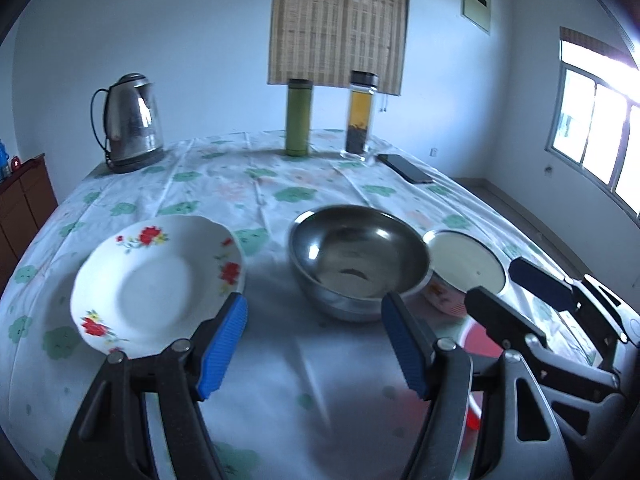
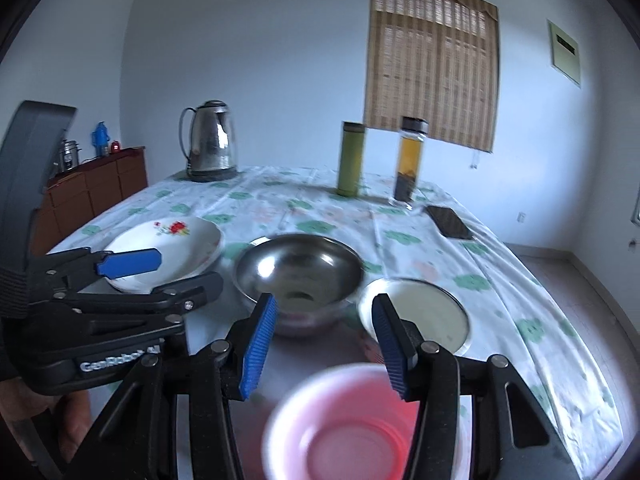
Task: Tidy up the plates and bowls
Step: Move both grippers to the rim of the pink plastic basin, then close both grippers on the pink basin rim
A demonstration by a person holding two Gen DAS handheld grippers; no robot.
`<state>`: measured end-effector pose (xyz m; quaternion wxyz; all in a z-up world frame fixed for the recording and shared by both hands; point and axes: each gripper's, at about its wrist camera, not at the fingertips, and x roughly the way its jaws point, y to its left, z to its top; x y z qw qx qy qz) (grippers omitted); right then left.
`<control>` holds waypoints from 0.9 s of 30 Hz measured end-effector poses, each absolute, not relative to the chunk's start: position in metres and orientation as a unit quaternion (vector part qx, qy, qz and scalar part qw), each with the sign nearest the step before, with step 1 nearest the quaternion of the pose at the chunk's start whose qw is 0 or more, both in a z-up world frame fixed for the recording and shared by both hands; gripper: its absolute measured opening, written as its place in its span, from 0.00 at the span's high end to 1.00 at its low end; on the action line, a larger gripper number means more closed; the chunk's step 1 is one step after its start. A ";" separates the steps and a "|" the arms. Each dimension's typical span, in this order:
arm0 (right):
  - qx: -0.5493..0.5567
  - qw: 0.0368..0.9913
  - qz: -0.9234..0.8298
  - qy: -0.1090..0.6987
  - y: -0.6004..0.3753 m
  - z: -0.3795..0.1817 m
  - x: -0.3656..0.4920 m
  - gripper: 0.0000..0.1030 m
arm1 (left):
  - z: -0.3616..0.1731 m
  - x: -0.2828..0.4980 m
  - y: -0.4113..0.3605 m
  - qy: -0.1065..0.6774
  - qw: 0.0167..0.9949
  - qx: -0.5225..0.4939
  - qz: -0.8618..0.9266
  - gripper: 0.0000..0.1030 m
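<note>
You held both grippers above the near edge of the table [image 1: 248,184], which wore a white cloth with green flowers. Your left gripper [image 1: 314,344] had its jaws spread, nothing between the blue pads; its left finger [image 1: 224,344] stood in front of the rim of the flowered plate [image 1: 152,280]; whether it touched, the view could not settle. Your right gripper [image 2: 324,344] also had its jaws apart and empty.

The plate lay at the left. The steel bowl [image 1: 360,256] sat in the middle, well apart from the plate. Just beside it on the right sat a white bowl [image 1: 464,264] with a flower print on its side; the two looked to touch or nearly so. A pink bowl [image 2: 348,424] lay nearest you, blurred, under your right gripper's fingers.

At the far side stood a kettle [image 1: 132,120], a green flask [image 1: 298,116], a clear bottle [image 1: 360,112] with dark leaves at its bottom, and a phone [image 1: 406,168] lying flat.
</note>
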<state>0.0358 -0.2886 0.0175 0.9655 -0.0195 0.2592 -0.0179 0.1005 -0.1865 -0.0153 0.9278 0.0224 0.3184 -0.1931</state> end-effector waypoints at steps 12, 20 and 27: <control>-0.009 0.960 -0.052 0.273 -0.329 0.006 0.009 0.49 | -0.022 0.075 -0.225 0.329 0.912 0.036 -0.241 0.31; -0.004 0.953 -0.066 0.296 -0.350 -0.010 0.000 0.49 | -0.031 0.065 -0.244 0.342 0.900 0.046 -0.264 0.32; 0.014 0.952 -0.062 0.301 -0.361 -0.013 -0.008 0.49 | -0.033 0.062 -0.246 0.350 0.895 0.045 -0.272 0.33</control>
